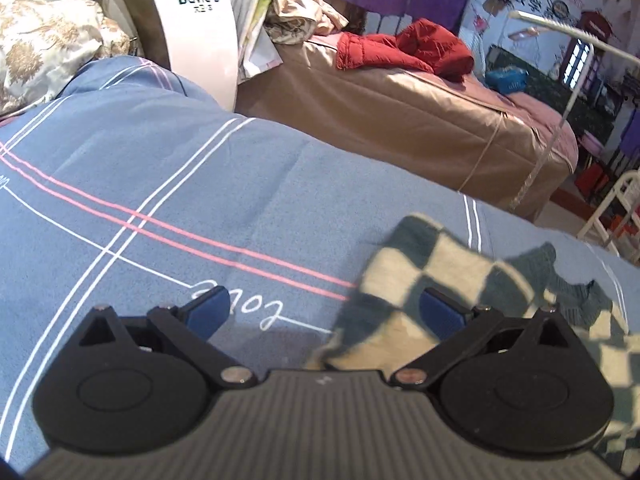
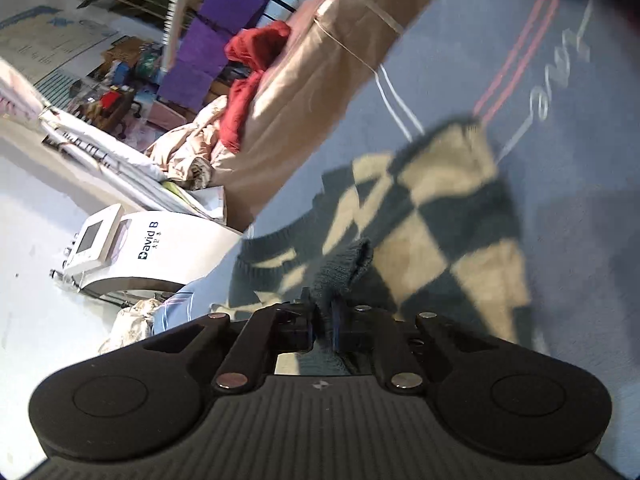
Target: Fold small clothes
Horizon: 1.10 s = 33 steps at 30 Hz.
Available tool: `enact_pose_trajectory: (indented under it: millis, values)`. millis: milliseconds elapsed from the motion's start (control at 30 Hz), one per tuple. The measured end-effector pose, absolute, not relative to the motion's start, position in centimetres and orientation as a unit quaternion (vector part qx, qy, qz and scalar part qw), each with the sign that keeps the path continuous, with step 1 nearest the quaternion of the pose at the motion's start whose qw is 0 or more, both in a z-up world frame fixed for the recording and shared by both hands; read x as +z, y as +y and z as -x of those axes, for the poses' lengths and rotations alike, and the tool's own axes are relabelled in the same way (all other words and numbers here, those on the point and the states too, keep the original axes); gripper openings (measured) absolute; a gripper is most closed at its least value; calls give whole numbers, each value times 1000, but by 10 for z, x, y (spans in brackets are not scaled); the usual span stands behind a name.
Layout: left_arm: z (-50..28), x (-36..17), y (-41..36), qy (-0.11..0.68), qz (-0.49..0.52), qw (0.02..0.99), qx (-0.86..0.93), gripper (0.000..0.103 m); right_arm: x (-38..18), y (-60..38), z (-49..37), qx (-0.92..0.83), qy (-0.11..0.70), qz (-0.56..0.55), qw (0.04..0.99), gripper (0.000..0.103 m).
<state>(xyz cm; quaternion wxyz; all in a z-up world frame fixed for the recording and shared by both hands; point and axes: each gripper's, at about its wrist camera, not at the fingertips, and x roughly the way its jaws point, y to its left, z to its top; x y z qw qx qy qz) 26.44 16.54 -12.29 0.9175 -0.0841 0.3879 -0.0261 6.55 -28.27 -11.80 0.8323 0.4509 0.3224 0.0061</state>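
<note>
Black grippers (image 1: 326, 312), blue-padded jaws

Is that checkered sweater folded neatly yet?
Not yet. The checkered sweater lies rumpled on the blue bedsheet, one dark edge pinched in the right gripper.

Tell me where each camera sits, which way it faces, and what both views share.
Left wrist: on the left gripper, looking down and forward over the blue-grey striped bedsheet; its jaws stand open beside the green-and-cream checkered knit garment.
Right wrist: on the right gripper, view rolled sideways, jaws shut on the garment's dark ribbed edge.
Shared: garment, bedsheet, red jacket on the tan bed, white "David B" machine.
</note>
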Motion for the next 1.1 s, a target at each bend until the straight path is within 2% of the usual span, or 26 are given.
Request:
enact_pose_trajectory:
  millis: [133, 200, 233, 300, 333, 367, 433, 533, 700, 867, 967, 1100]
  values:
    - [-259, -131, 150, 402, 62, 913, -38, 103, -109, -308, -60, -46, 341, -396, 852, 16]
    - [-255, -135, 144, 406, 60, 911, -39, 103, -123, -312, -64, -39, 354, -407, 841, 24]
    - [-253, -137, 141, 405, 55, 912, -36, 103, -130, -311, -67, -40, 360, -408, 838, 30]
    - [-250, -139, 135, 403, 39, 914, -31, 103, -140, -306, -70, -63, 372, -393, 838, 52]
    - [-249, -139, 133, 401, 29, 915, -29, 103, -141, -302, -69, -84, 380, -370, 843, 77]
    - [-248, -138, 131, 402, 18, 915, -26, 103, -140, -299, -67, -103, 380, -347, 852, 85]
    - [-247, -135, 130, 400, 7, 916, -25, 103, -131, -292, -57, -135, 360, -290, 876, 86]
    - [-247, -131, 129, 403, 11, 915, -29, 103, -118, -280, -40, -147, 318, -244, 905, 103]
    - [-241, -130, 123, 413, 0, 910, -34, 103, -100, -259, -50, -56, 296, -209, 930, 103]
    - [-227, -132, 117, 426, -2, 903, -60, 103, -86, -209, -125, 98, 347, -204, 910, 103]
    - [-219, -134, 118, 432, -10, 899, -66, 103, -76, -168, -176, 160, 364, -189, 898, 103]
    - [-201, -142, 128, 446, -15, 892, -77, 103, -77, -122, -256, 203, 425, -171, 865, 103]
